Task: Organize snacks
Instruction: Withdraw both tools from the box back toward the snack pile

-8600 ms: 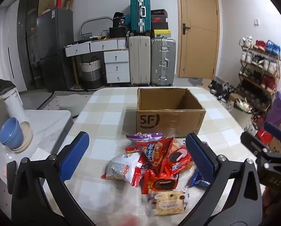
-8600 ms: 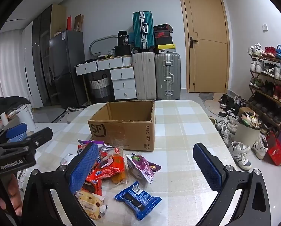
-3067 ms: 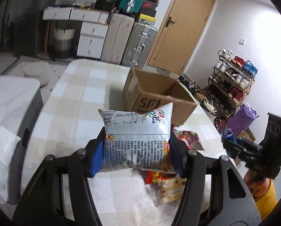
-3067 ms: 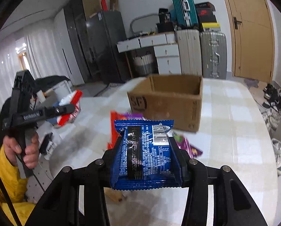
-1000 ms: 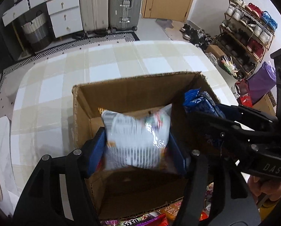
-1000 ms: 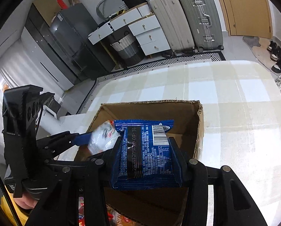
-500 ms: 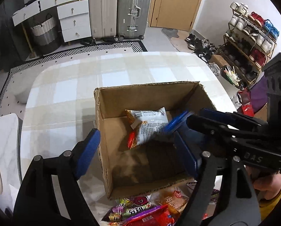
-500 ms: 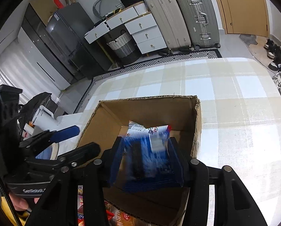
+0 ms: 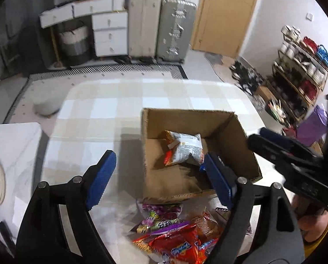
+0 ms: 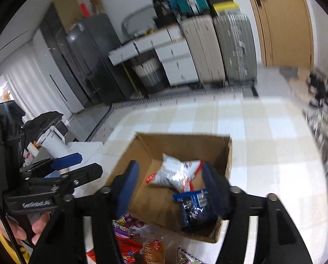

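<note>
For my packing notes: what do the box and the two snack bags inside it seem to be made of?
The box: brown corrugated cardboard, matte, with rough cut edges. The white snack bag: probably plastic film, crinkled, with glossy highlights. The blue snack bag: likely the same shiny film, though it is blurred.

Both packets have left the grippers: the white chip bag (image 9: 184, 148) that the left gripper (image 9: 158, 179) was clamping a second ago now lies inside the cardboard box (image 9: 240, 151), toward its far side, and the blue cookie packet (image 10: 195, 208) has dropped from the right gripper (image 10: 171, 188) into the box's near right corner, just beside the chip bag. Each gripper's blue pads now stand wide apart with nothing between them. Both have pulled back from over the box toward its near side, so the heap of loose snacks (image 9: 177, 237) on the table shows again below them.
</note>
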`<state>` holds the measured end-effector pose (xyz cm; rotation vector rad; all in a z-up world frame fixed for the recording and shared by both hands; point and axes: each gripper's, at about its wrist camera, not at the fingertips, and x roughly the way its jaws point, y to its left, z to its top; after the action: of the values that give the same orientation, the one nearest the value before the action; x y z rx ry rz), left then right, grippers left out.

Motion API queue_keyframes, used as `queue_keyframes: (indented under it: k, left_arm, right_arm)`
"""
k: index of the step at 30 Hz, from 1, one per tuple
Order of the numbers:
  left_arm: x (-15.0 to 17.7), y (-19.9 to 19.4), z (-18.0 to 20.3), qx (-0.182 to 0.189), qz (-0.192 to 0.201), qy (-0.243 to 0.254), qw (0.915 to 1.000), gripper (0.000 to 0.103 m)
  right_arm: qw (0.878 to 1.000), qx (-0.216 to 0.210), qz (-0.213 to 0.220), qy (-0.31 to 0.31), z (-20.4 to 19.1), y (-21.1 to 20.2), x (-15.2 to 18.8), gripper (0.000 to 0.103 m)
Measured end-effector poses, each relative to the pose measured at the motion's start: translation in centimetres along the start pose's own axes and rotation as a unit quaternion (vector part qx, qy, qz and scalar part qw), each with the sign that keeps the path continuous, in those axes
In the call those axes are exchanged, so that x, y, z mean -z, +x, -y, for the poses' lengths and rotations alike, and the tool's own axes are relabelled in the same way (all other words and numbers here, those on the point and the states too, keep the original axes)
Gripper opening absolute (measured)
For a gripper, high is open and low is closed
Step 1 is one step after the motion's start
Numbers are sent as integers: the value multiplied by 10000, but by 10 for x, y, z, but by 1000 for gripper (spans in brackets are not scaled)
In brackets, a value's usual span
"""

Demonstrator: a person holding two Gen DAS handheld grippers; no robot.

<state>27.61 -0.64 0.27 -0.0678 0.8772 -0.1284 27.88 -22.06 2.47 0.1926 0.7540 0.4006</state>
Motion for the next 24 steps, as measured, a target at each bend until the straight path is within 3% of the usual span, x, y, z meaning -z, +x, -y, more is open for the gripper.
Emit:
queue_keyframes:
  k: [3, 7, 9, 13, 15, 17, 19, 24]
  left_arm:
    - [9, -30, 3, -335, 357, 108, 9987, 82]
    - [24, -80, 12, -947, 902, 276, 9910, 82]
    - [29, -103, 15, -968, 1117, 274, 9886, 85]
    - [42, -145, 16, -1107, 1530, 146, 9819, 89]
    - [48, -166, 18, -1154, 1752, 82, 9777, 92]
    - [58, -188, 19, -1084, 1991, 39, 9740, 103]
    - [70, -207, 22, -873, 2224, 129, 9709, 103]
    - [98, -246, 30, -789, 2572, 210, 9629, 103]
  right_arm:
    - [9986, -103, 450, -264, -18, -31, 1, 73]
    - [9913, -118, 1112, -695, -43, -74, 11, 95]
    - [9829, -46, 1629, -856, -54, -101, 20, 102]
    - [9679, 9, 2229, -1160, -74, -142, 35, 103]
    - [9612, -12, 2400, -1361, -83, -159, 45, 103]
    - [9569, -112, 2494, -1484, -91, -174, 56, 103]
    - [9564, -138, 2491, -1517, -99, -182, 63, 103]
    - [9511, -277, 2645, -1573, -113, -205, 91, 103]
